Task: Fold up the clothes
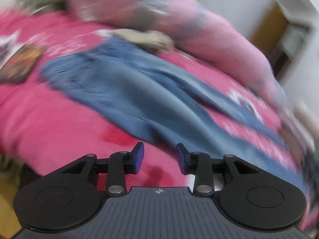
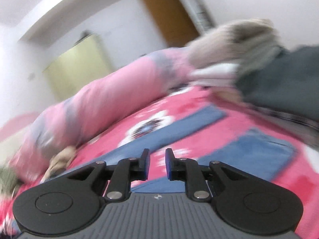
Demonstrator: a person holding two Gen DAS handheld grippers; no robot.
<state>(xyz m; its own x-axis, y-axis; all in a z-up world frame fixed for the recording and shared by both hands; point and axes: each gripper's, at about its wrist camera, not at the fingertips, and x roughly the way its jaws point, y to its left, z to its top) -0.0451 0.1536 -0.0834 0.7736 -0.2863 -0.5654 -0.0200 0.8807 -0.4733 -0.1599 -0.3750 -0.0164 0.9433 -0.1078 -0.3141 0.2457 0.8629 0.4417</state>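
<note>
Both views motion-blurred. Left gripper (image 1: 160,157): jaws wide apart, nothing between them, above the pink bedspread (image 1: 49,115). Blue jeans (image 1: 123,87) lie flat on the spread, running from 10 o'clock down to 4 o'clock, one leg passing just past the right fingertip. Rolled pink blanket (image 1: 209,29) at 1 o'clock. Right gripper (image 2: 157,164): jaws parted narrower, empty, over the jeans legs (image 2: 259,149), hems at 2–3 o'clock. Dark garment (image 2: 283,83) at 2 o'clock.
</note>
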